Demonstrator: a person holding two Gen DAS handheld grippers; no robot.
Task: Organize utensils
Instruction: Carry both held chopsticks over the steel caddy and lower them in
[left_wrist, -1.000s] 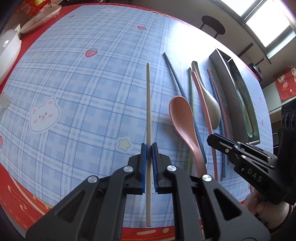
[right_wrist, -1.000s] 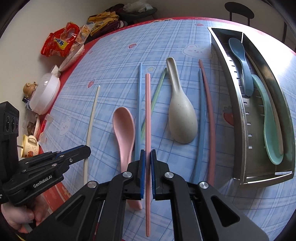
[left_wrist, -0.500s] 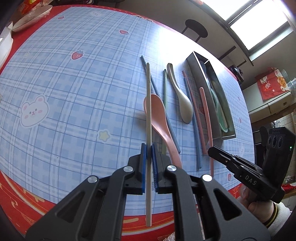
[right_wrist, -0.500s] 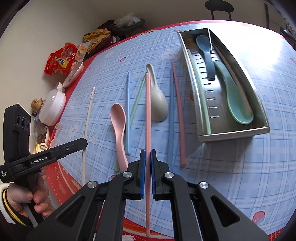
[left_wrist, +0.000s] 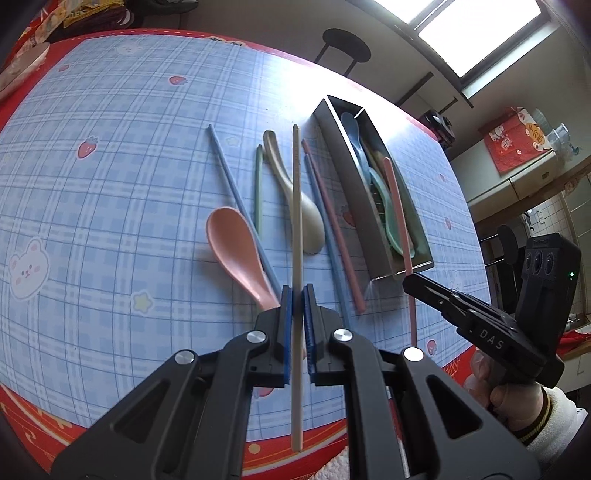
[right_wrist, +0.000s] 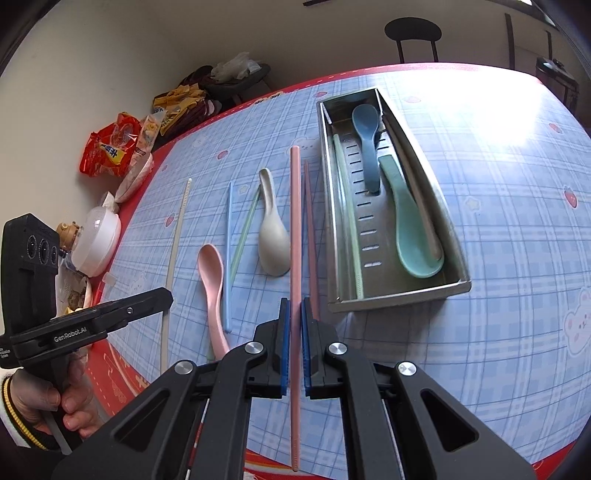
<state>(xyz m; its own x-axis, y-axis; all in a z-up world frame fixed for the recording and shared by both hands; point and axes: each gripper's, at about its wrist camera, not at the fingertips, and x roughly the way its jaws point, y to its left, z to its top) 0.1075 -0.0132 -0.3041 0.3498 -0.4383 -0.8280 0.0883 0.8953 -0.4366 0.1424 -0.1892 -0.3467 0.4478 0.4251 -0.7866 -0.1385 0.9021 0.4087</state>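
Bright window, plain wall, black stool behind table.

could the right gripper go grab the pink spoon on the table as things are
Probably not yet. The right gripper is shut on a pink chopstick, so its fingers are taken. The pink spoon lies uncovered on the tablecloth, with only a blue chopstick beside it.

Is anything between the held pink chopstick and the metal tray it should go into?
Nothing visible. The right gripper holds the pink chopstick lifted above the table, left of the tray. Only a dark red chopstick lies flat between them, and the tray is open-topped.
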